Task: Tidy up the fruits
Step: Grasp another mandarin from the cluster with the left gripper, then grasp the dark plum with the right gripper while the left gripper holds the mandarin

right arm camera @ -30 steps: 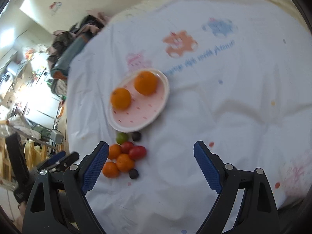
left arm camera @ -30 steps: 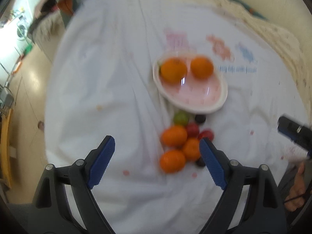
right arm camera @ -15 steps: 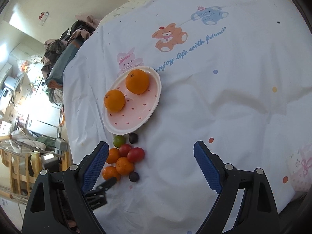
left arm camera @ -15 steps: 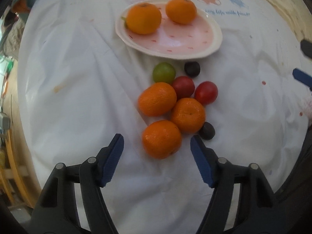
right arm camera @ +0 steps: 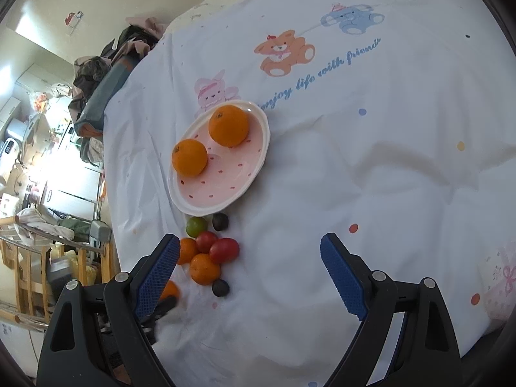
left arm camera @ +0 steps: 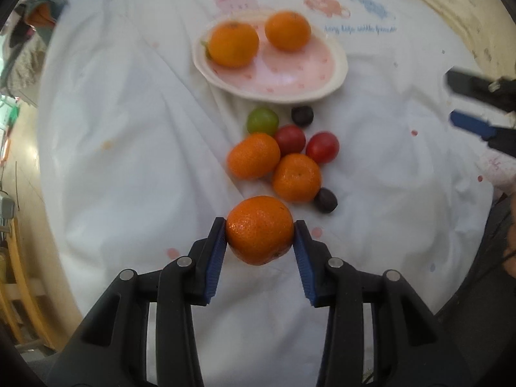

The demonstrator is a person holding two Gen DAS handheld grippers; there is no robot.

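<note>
I have the left gripper (left arm camera: 260, 229) clamped on the nearest mandarin (left arm camera: 260, 229), its jaws having just closed in, and both blue pads now press the fruit's flanks. I took this fruit because it lay at the edge of the loose cluster farthest from the pink plate (left arm camera: 335, 87), so the fingers could straddle it without nudging its neighbours. The grip sits at the widest part of the fruit, which should keep it from slipping out on the lift.

Reference landmark: the pink plate, resting on the white printed sheet (left arm camera: 129, 148)
- On the plate: two oranges (left arm camera: 233, 48) (left arm camera: 288, 31), side by side at its far end; the near end is bare, and I judge that is where the held fruit belongs
- Just beside the plate's near rim: a green fruit (left arm camera: 262, 120) and a dark fruit (left arm camera: 302, 115)
- Farther from the plate: two red fruits (left arm camera: 289, 138) (left arm camera: 322, 147), two more mandarins (left arm camera: 253, 155) (left arm camera: 296, 177) touching each other, and a second dark fruit (left arm camera: 325, 200)

The right gripper (right arm camera: 250, 269) hangs wide and empty above the sheet, near the cluster, held clear so it does not block the left gripper's path to the plate
</note>
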